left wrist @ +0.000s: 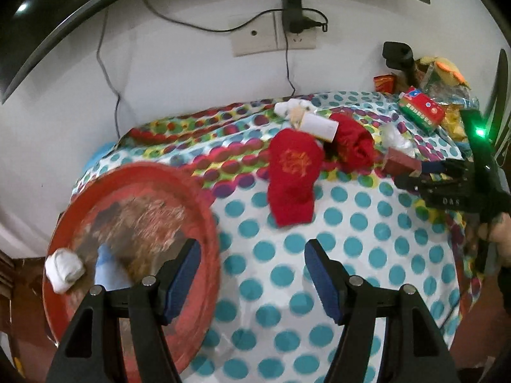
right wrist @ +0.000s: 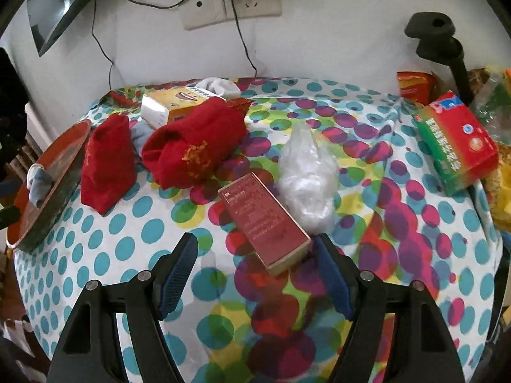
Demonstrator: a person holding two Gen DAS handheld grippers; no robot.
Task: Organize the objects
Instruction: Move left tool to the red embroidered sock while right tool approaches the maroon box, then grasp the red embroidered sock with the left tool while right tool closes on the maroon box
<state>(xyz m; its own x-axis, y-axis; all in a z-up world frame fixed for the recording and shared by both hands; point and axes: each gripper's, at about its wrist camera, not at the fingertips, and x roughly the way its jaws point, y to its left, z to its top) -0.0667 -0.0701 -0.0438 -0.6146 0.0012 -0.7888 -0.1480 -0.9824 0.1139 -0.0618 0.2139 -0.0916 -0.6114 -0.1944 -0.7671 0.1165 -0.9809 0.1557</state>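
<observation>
Left wrist view: the left gripper (left wrist: 252, 274) fills the bottom of the frame, its jaws spread wide with nothing between them, above the dotted tablecloth (left wrist: 351, 242). A red tray (left wrist: 204, 223) sits at lower left, holding a white sock ball (left wrist: 64, 269). A red sock (left wrist: 292, 178) lies at centre, a second red sock (left wrist: 353, 146) just upper right of it.

Right wrist view: the right gripper (right wrist: 255, 274) stands released at the bottom, its pads either side of the near end of a dark red box (right wrist: 263, 223); the right pad looks close to the box's corner, the left pad apart. A crumpled clear plastic bag (right wrist: 306, 178) lies just right of the box.
</observation>
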